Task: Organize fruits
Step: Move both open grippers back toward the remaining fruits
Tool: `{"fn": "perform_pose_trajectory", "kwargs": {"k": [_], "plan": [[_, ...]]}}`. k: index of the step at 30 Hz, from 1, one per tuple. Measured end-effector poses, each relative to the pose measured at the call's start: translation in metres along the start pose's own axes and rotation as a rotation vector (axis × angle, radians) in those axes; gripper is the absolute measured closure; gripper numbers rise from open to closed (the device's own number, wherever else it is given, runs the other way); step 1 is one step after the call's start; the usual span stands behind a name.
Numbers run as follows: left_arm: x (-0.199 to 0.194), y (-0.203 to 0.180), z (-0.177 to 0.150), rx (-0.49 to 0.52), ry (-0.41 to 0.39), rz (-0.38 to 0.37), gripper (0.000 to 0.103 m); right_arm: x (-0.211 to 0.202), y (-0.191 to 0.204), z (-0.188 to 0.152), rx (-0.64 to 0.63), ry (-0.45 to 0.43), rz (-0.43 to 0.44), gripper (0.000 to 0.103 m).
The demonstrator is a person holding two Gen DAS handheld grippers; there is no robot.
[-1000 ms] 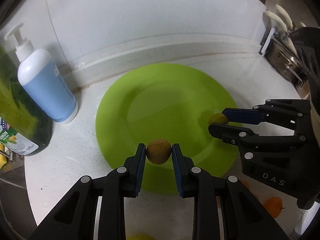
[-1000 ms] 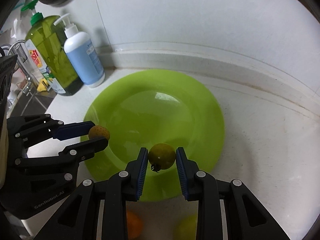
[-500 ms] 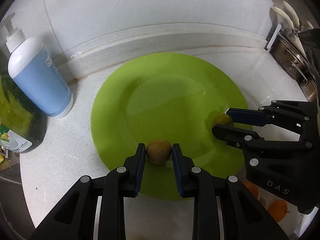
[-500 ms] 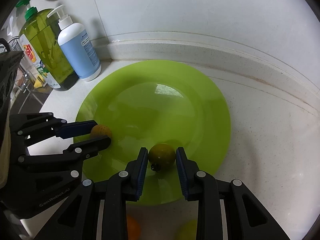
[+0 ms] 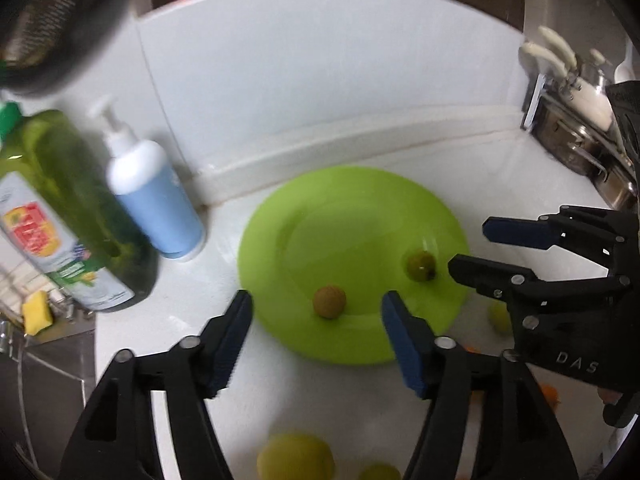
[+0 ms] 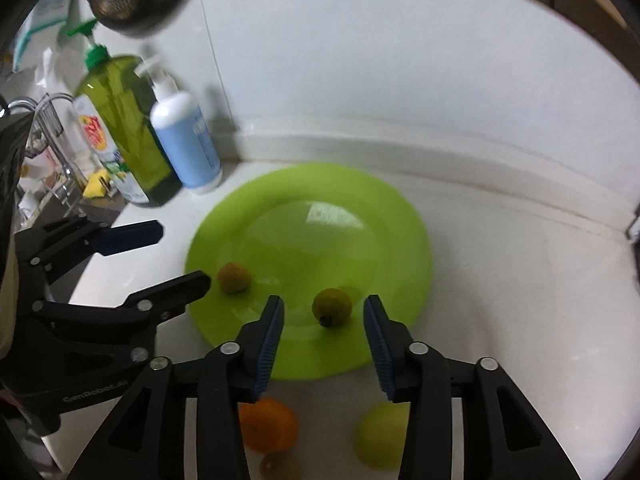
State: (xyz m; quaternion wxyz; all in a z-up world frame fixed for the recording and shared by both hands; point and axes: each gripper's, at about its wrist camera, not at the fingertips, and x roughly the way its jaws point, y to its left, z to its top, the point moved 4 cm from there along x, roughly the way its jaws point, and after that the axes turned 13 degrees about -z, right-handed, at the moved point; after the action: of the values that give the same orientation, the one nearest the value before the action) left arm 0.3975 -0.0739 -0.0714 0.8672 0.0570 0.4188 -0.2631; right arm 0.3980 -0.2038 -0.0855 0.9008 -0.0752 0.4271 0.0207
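A lime-green plate [image 5: 352, 208] [image 6: 312, 232] lies on the white counter. A small brown fruit [image 5: 329, 301] [image 6: 234, 278] and a small green fruit with a dark stem [image 5: 420, 265] [image 6: 332, 306] rest on its near part. My left gripper [image 5: 317, 304] [image 6: 181, 254] hangs above and behind the brown fruit. Its jaws are opening and its pads are well clear of the fruit. My right gripper [image 6: 323, 306] [image 5: 474, 247] hovers likewise behind the green fruit, its jaws opening and nothing pressed between them.
A blue pump bottle [image 5: 156, 200] and a green dish-soap bottle [image 5: 72, 216] stand left of the plate. Steel pots [image 5: 576, 148] sit at the far right. On the counter under the grippers lie an orange [image 6: 269, 424] and yellow-green fruits [image 6: 380, 436] [image 5: 295, 458].
Both grippers have opened and let go of their fruits, which now lie on the plate. Both have drawn up and back, so more of the counter and wall shows.
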Motion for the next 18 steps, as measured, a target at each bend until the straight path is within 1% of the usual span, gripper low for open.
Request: {"fn": "perform_pose_trajectory", "kwargs": {"k": [3, 5, 7, 8, 12, 18], "plan": [[-0.025, -0.01, -0.009, 0.003, -0.039, 0.007, 0.031, -0.029, -0.004, -0.005, 0.014, -0.068, -0.02, 0.052], [-0.039, -0.014, -0.016, -0.003, -0.062, 0.003, 0.028, -0.049, -0.008, -0.011, 0.036, -0.117, -0.04, 0.045], [-0.055, -0.02, -0.023, -0.022, -0.089, 0.009, 0.026, -0.069, -0.013, -0.017, 0.071, -0.164, -0.055, 0.036], [-0.062, -0.021, -0.027, -0.031, -0.104, 0.016, 0.024, -0.078, -0.014, -0.021, 0.089, -0.181, -0.061, 0.034], [-0.084, -0.034, -0.042, -0.046, -0.137, 0.036, 0.024, -0.096, -0.019, -0.035, 0.117, -0.205, -0.078, 0.031], [-0.099, -0.053, -0.067, -0.038, -0.166, 0.063, 0.023, -0.108, -0.016, -0.069, 0.118, -0.186, -0.075, 0.03]]}}
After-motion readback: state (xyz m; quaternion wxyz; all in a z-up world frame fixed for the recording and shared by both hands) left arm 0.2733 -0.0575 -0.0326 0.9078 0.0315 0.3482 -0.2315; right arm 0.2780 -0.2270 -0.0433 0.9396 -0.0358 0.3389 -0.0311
